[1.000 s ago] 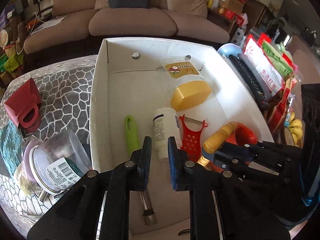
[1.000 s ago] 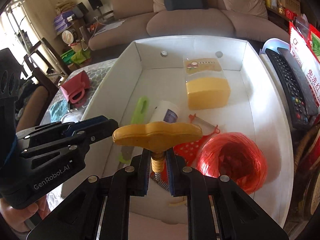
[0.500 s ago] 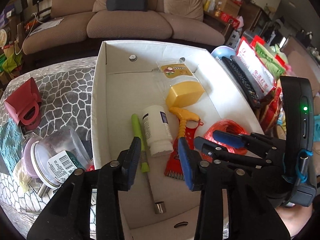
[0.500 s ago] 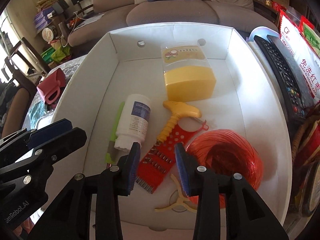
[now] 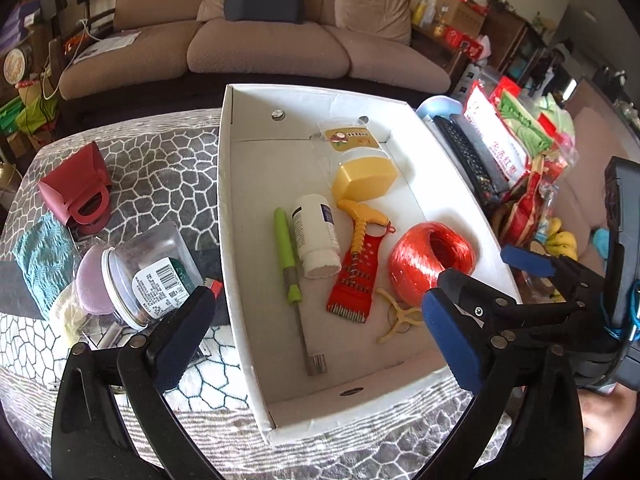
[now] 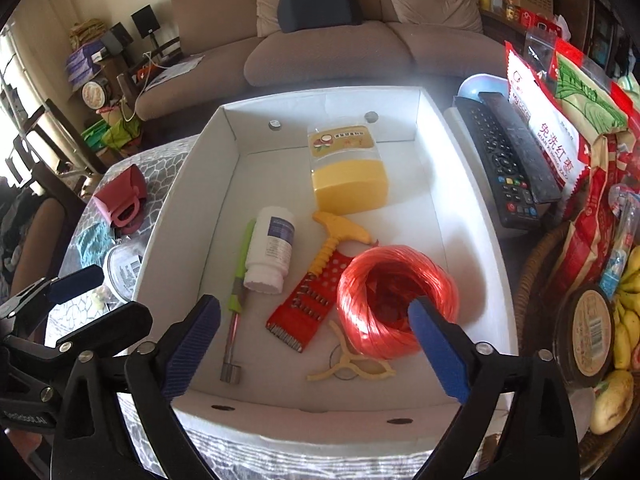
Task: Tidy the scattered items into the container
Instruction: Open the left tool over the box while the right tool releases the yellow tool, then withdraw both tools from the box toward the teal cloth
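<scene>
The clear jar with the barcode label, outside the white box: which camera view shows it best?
The left wrist view: the clear jar lies on its side, lid and label plainly visible. In the right wrist view, only part of it shows past the white box wall.

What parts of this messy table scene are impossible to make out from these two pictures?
- Clear plastic jar with barcode label: the white cardboard box wall hides most of it in the right wrist view.
- White pill bottle: label print too small to read.
- Pile beside the jar: left wrist view, the open left gripper covers part.
</scene>
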The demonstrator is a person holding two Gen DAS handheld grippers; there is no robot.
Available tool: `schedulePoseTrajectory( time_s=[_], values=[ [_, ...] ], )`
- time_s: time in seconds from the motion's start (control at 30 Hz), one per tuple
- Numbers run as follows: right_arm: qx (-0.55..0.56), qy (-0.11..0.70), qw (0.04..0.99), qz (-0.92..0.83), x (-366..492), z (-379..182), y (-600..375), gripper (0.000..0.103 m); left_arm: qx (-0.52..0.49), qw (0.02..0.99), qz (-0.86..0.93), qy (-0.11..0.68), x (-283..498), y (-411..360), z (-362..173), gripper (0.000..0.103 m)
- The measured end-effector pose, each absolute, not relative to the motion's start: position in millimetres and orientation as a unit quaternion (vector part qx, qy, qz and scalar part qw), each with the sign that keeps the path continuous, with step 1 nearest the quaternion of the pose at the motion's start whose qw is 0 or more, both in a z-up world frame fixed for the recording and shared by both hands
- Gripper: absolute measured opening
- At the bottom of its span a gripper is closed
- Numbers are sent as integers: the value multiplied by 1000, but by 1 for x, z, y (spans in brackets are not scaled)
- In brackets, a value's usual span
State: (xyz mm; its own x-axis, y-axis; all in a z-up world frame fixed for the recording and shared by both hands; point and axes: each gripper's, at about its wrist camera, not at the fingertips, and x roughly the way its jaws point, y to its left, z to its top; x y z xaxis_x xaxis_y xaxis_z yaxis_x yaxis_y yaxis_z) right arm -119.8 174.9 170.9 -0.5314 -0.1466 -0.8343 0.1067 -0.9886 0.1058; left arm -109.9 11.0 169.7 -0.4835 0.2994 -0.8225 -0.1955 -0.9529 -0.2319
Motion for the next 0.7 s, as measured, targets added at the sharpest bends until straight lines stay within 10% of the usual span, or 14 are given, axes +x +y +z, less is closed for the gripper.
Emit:
schedulePoseTrajectory(
  time_s=[0.7],
  values=[
    [441,-9,81,-894,-8,214,164,103,-460,152,875,-26,18,-3,216,103]
  ],
)
